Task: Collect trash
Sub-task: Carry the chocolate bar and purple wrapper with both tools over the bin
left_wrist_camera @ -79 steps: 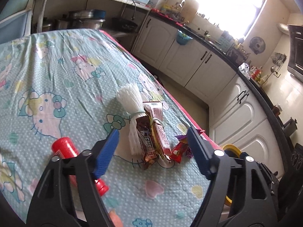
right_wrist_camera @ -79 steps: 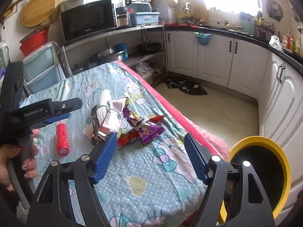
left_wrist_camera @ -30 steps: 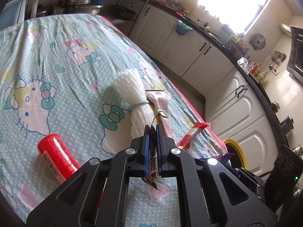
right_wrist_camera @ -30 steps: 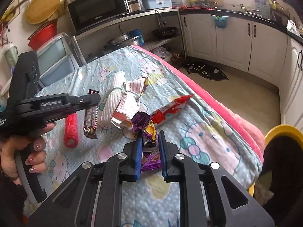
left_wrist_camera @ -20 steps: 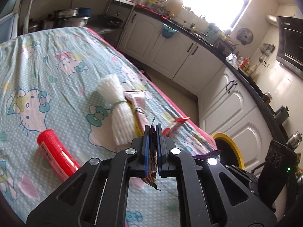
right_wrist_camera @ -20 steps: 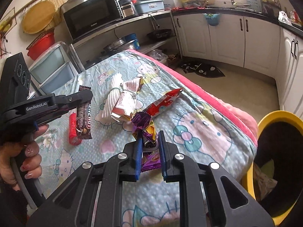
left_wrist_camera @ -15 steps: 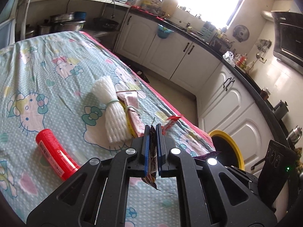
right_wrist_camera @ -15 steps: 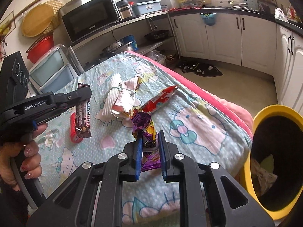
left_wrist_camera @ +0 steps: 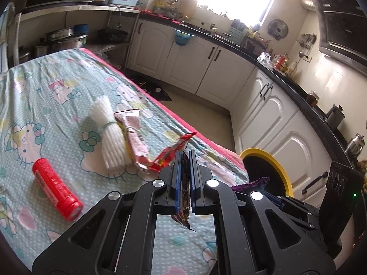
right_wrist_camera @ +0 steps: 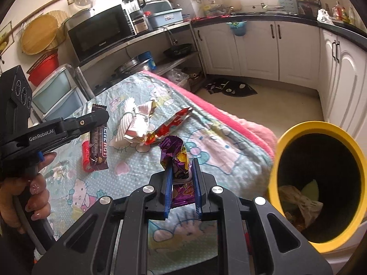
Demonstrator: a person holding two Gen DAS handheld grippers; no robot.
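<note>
My left gripper (left_wrist_camera: 184, 158) is shut on a brown chocolate bar wrapper (left_wrist_camera: 183, 214) and holds it above the table; the right wrist view shows the same wrapper (right_wrist_camera: 98, 147) hanging from the left gripper (right_wrist_camera: 102, 118). The right gripper (right_wrist_camera: 182, 165) is shut on a crumpled purple wrapper (right_wrist_camera: 174, 152), held over the table's near corner, left of the yellow bin (right_wrist_camera: 287, 141). A red wrapper (left_wrist_camera: 170, 153) and a pink wrapper (left_wrist_camera: 135, 135) lie on the cloth. The bin (left_wrist_camera: 275, 165) holds some trash.
The table wears a cat-print cloth (left_wrist_camera: 45, 105) with a pink edge. On it lie a white bundle of straws (left_wrist_camera: 110, 133) and a red tube (left_wrist_camera: 56, 189). White cabinets (left_wrist_camera: 206, 68) line the far side of the floor. A hand (right_wrist_camera: 34, 197) grips the left tool.
Both grippers, open over the pile at first, have shut on wrappers, lifted them and carried them right toward the yellow bin, which now looms larger in the right wrist view.
</note>
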